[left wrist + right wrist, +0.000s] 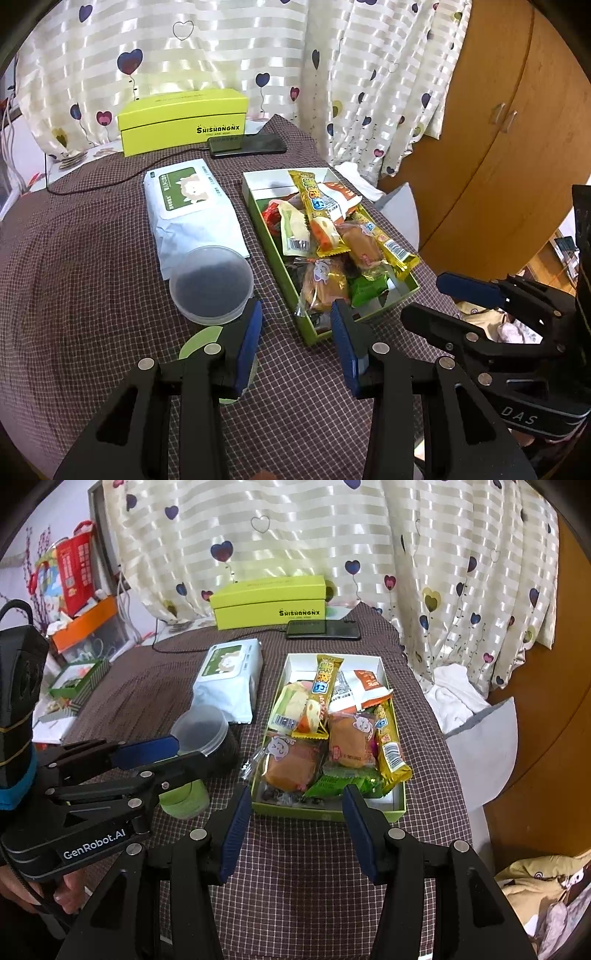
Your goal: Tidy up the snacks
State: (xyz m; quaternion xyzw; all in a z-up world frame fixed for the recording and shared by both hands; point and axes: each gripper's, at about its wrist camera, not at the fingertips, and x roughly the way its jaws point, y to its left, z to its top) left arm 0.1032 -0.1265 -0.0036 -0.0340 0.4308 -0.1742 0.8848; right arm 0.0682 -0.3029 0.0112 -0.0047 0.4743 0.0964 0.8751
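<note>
On the counter (295,867), the snacks (332,731) lie piled in a green box (328,815). Both the left gripper (297,332) and right gripper (293,814) hang just in front of it, jaws apart, holding nothing.

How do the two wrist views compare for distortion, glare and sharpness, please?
Left wrist view: strong fisheye bending, dark corners, the wardrobe edge bowed; sheen on the curtain; the snack box sharp, wrappers glinting. Right wrist view: the same barrel warp and black corners; the snack box crisp, the right gripper slightly soft up close; soft, even lighting, only faint shadows on the tablecloth.
</note>
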